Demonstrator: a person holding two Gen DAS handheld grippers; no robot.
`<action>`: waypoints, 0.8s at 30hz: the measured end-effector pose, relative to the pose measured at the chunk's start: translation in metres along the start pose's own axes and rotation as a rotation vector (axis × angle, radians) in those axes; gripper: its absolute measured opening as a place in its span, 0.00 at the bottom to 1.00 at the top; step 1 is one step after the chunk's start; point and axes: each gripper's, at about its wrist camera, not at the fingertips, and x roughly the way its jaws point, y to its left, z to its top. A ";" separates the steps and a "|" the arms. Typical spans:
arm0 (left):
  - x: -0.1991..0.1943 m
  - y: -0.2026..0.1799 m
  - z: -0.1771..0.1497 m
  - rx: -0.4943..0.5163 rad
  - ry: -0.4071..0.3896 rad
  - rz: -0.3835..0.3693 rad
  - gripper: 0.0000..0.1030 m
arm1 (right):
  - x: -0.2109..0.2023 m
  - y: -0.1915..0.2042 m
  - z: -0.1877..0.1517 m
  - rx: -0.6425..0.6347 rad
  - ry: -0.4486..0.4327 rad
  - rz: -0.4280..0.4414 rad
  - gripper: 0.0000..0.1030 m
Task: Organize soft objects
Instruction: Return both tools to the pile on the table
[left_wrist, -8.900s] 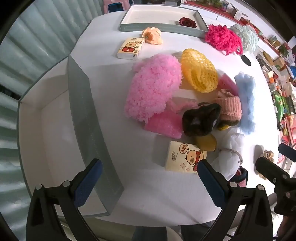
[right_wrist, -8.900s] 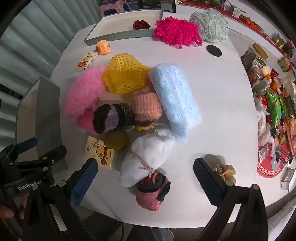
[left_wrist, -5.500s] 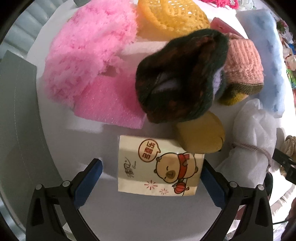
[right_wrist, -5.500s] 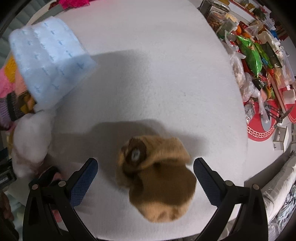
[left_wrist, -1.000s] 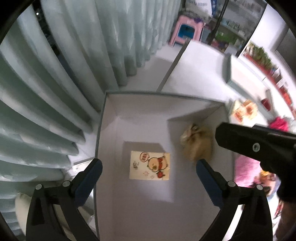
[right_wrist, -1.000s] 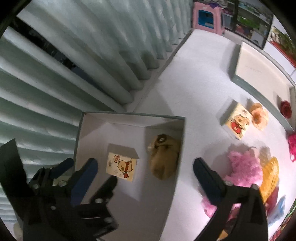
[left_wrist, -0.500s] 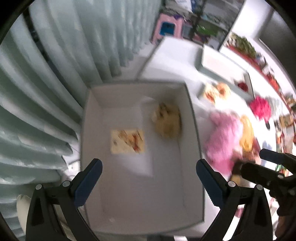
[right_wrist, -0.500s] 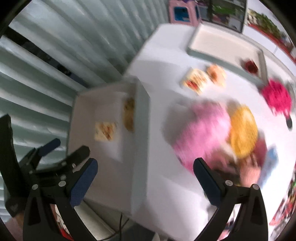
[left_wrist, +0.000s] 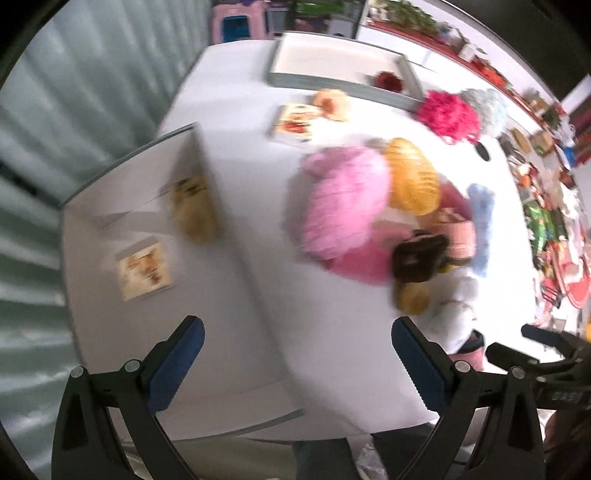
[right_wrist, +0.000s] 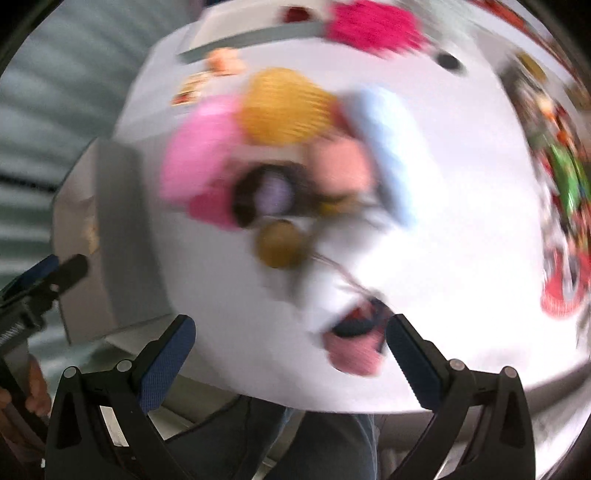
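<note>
At about nine o'clock in the left wrist view stood the grey box (left_wrist: 236, 258), already holding a printed tissue pack (left_wrist: 144, 269) and a tan plush toy (left_wrist: 194, 212) that lay near each other but apart. The left gripper (left_wrist: 293, 360) hung above the box's near wall with its jaws spread wide and nothing between them; the right gripper (right_wrist: 290, 352) was likewise spread and empty over the near edge of the white table (right_wrist: 461, 229). The heap of soft things lay toward one o'clock from the left gripper: a fluffy pink piece (left_wrist: 345, 199) touching a yellow mesh piece (left_wrist: 412, 177), a dark knitted piece (left_wrist: 419, 256) beside a mustard-coloured lump (left_wrist: 412, 297), and a pale blue cloth (left_wrist: 480, 229) at the heap's far side. Both views were smeared, so finer detail could not be told. These pieces looked light and yielding, likely to squash and sag rather than slip, with little risk of damage. A hold across the thick middle of one piece, pads pressed well in, seemed best; the pink fluff might shed from a shallow pinch, and the knitted piece, sitting on top, appeared easiest to take without dragging its neighbours.
</note>
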 end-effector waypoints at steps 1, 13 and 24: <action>0.003 -0.009 0.004 0.008 0.011 -0.016 0.99 | 0.000 -0.011 -0.004 0.029 0.002 0.000 1.00; 0.056 -0.086 0.026 0.035 0.153 -0.073 0.99 | 0.013 -0.082 -0.021 0.176 0.047 0.011 1.00; 0.103 -0.112 0.056 -0.058 0.182 -0.023 0.99 | 0.028 -0.089 0.018 0.104 -0.009 -0.014 1.00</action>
